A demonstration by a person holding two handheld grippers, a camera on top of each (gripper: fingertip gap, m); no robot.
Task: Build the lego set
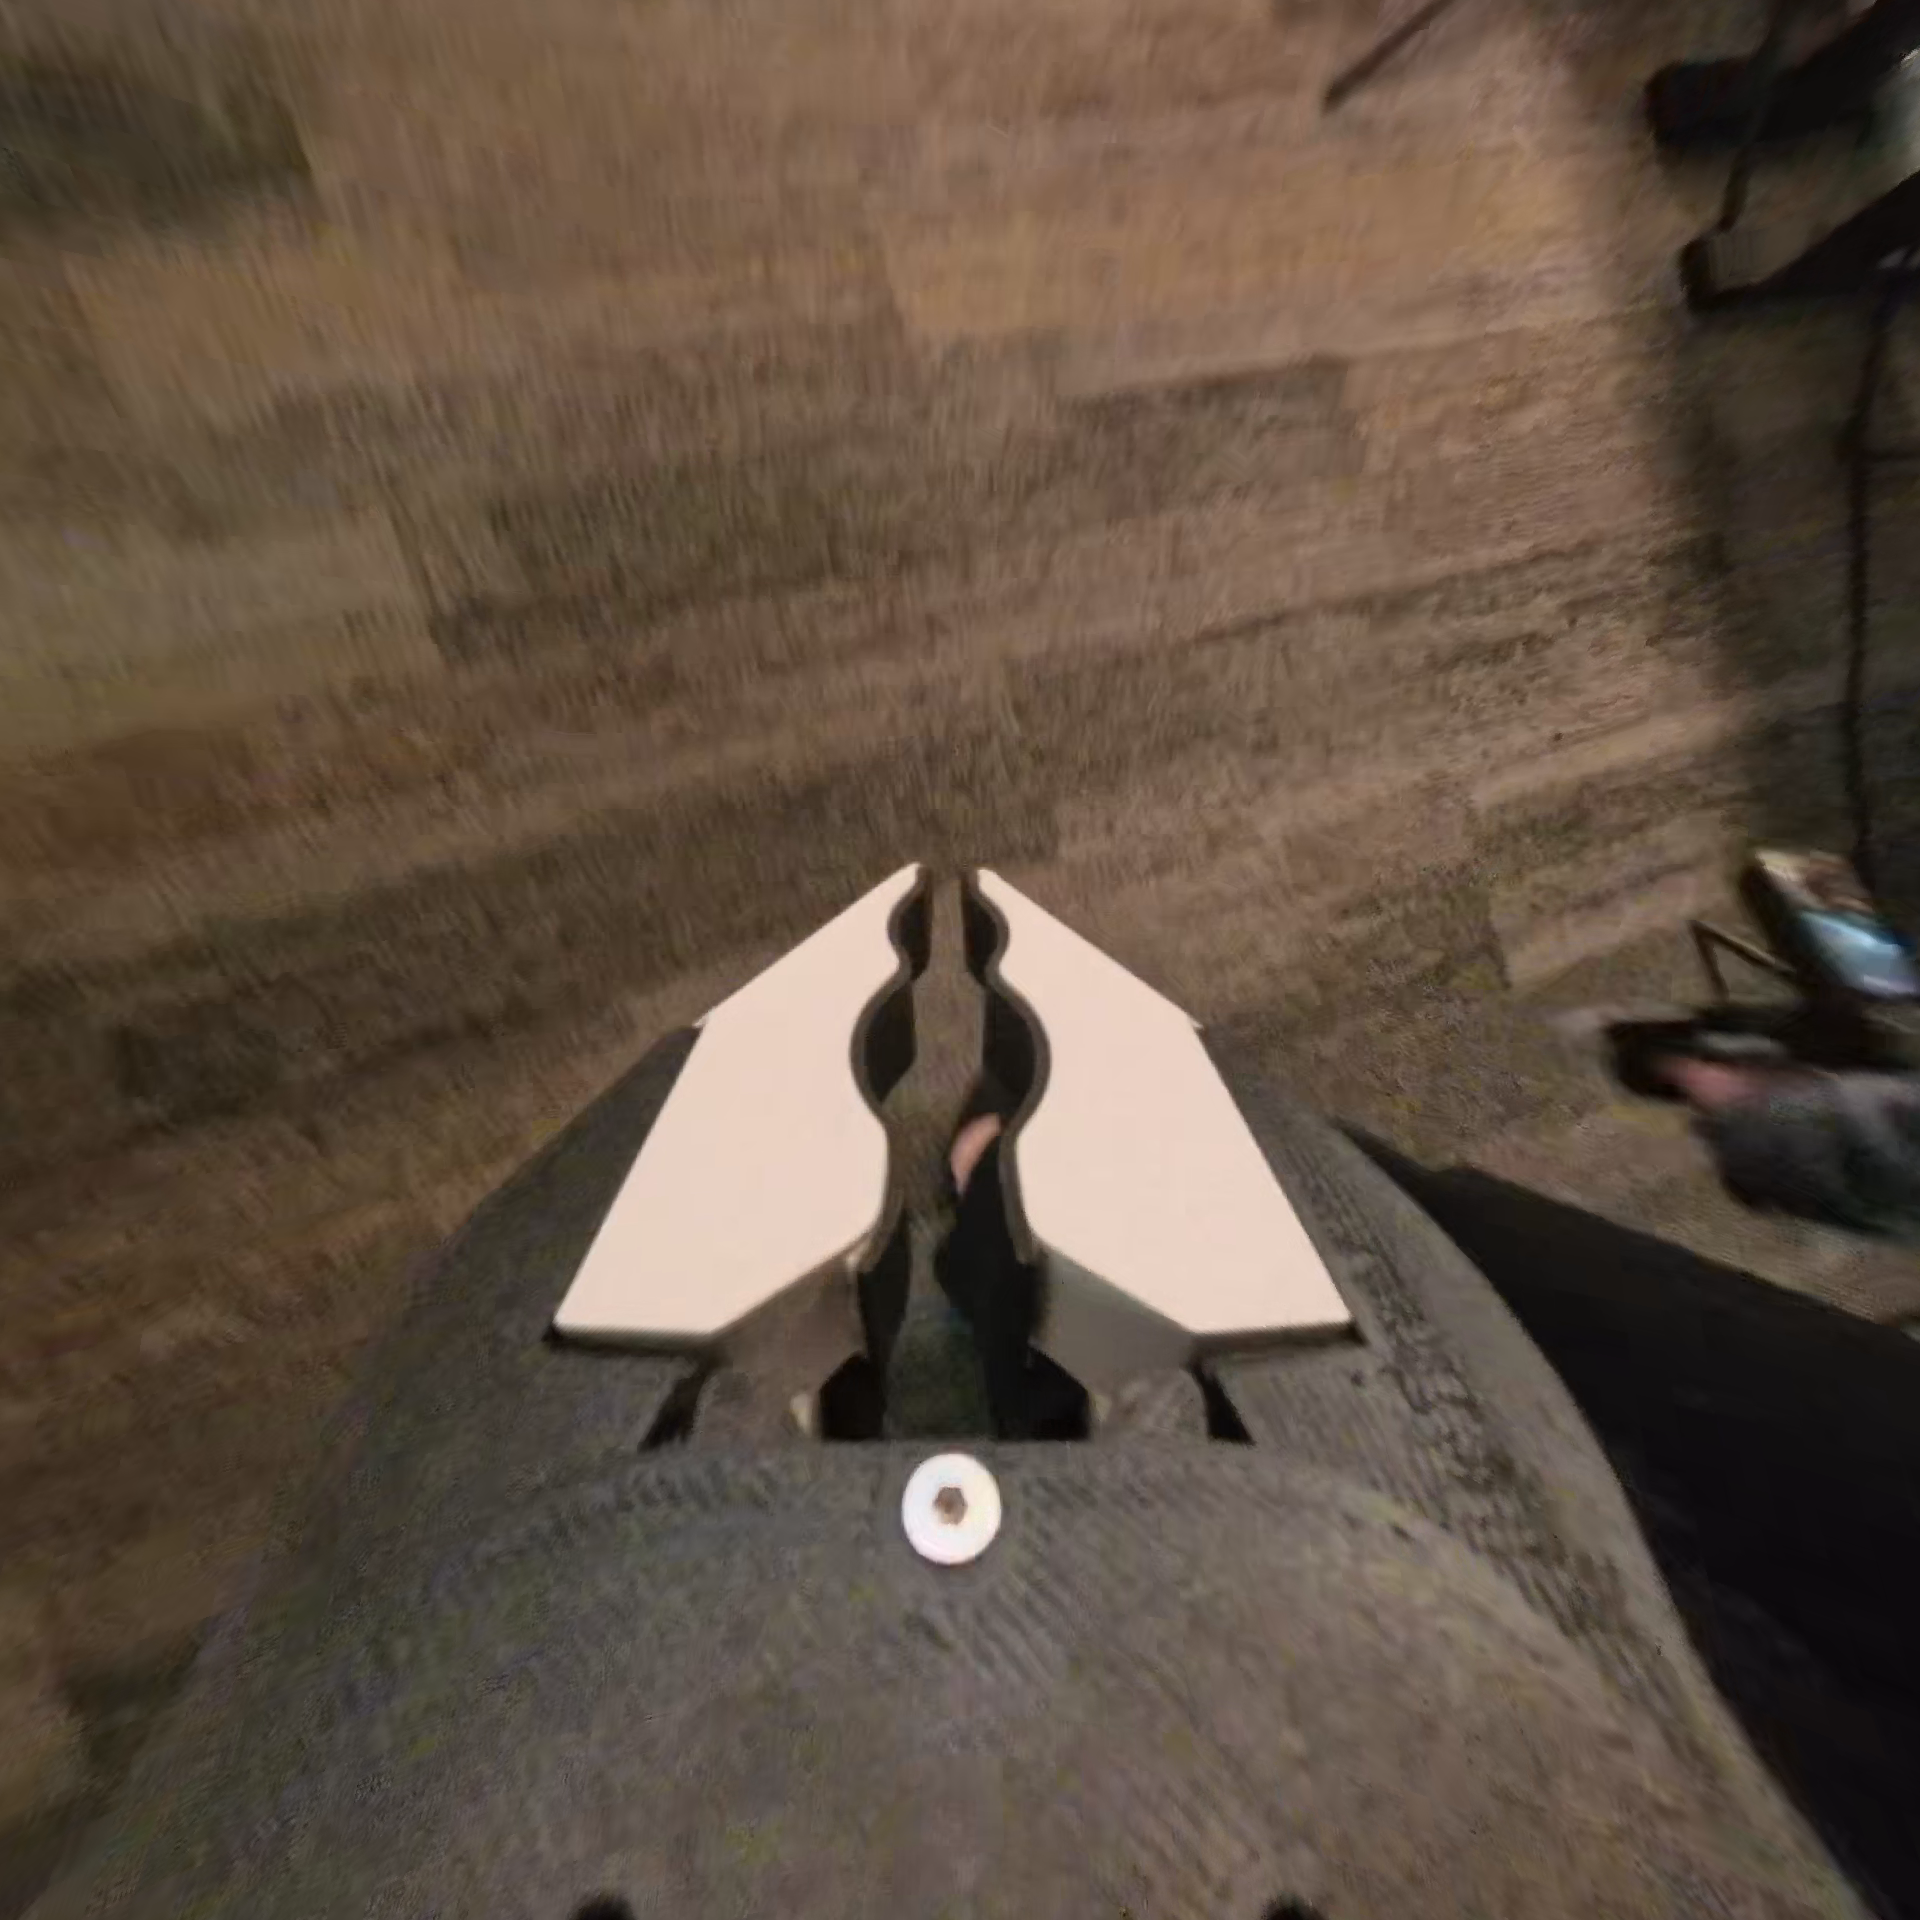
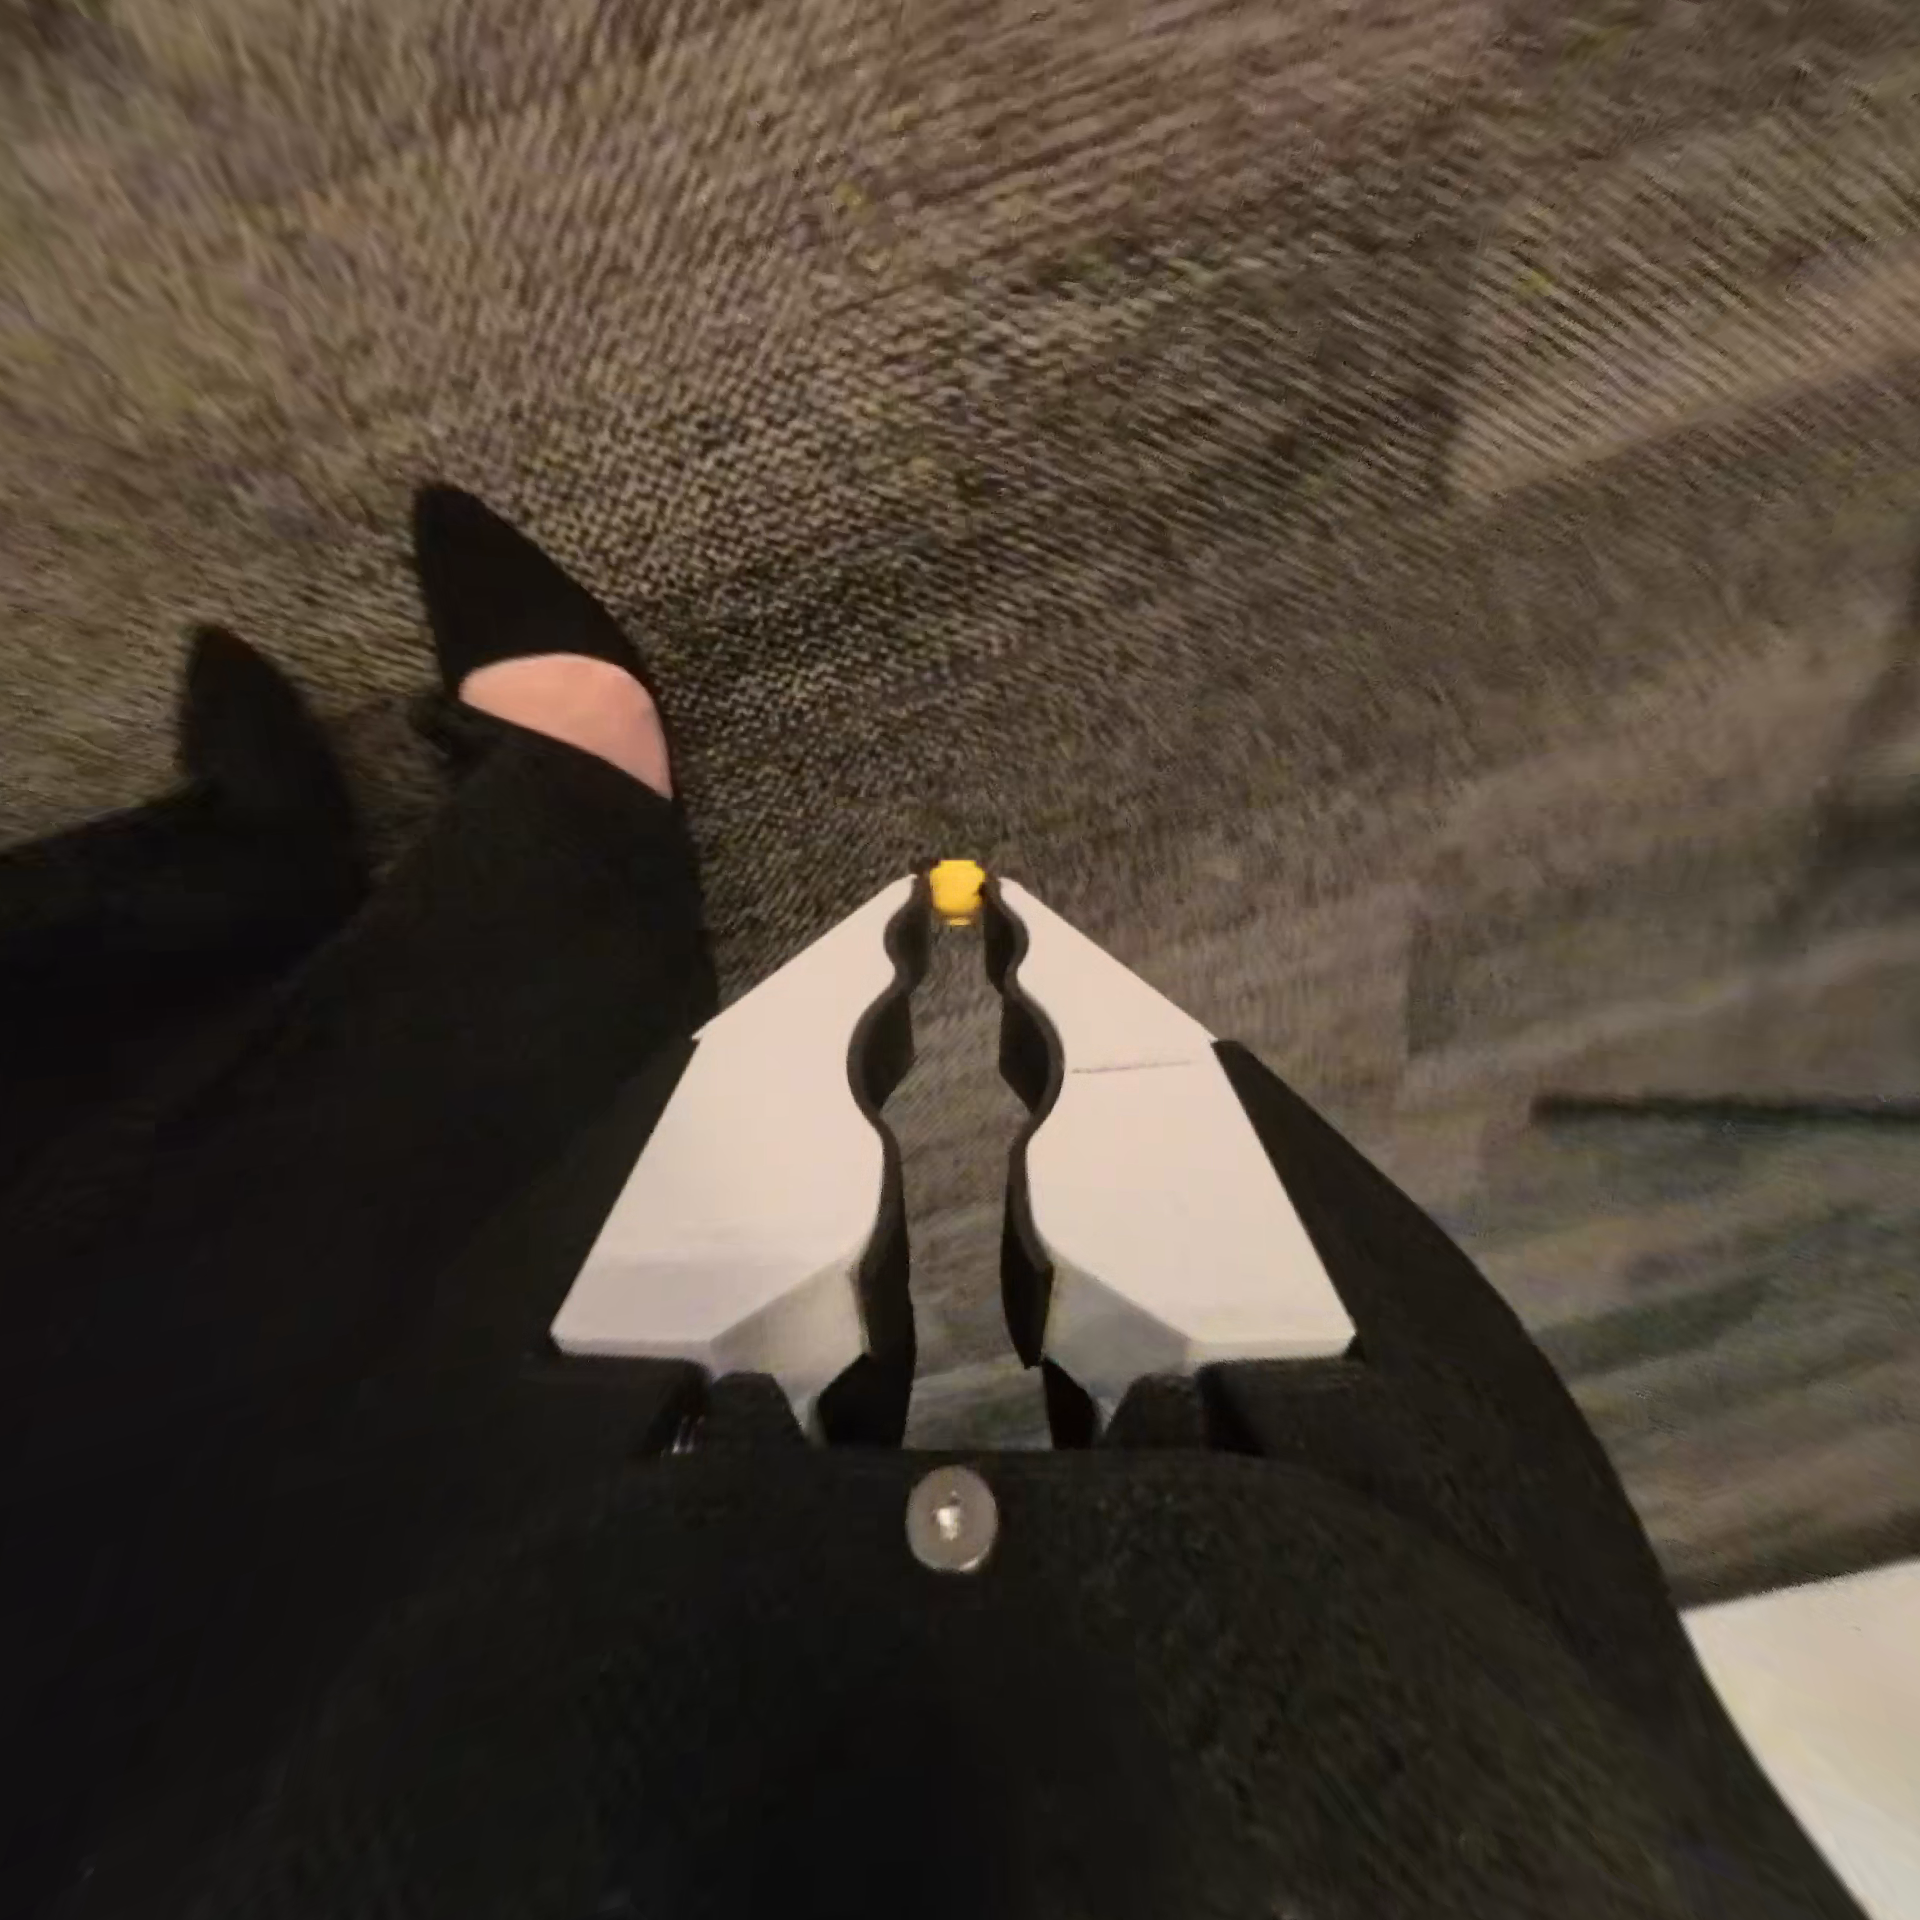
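The right gripper, a black printed body with two pale wedge-shaped fingers, has its tips pinched on a tiny yellow lego piece, a small rounded stud-like bit held right at the very end of the fingers. It hangs above a grey-brown looped carpet, with nothing else touching the piece. To the left of that gripper a person's leg in black fabric lies across the carpet, and a black pointed shoe with a bare patch of foot showing sits just beyond it. A white flat sheet or board pokes in at the lower right corner.

The left gripper of the same build is drawn nearly closed, only a thin slit between its tips, and nothing is caught there. Below it the carpet is smeared by motion blur. Off to the right edge there are dark shapes, perhaps equipment or cables, but the blur is too heavy to say what they are.
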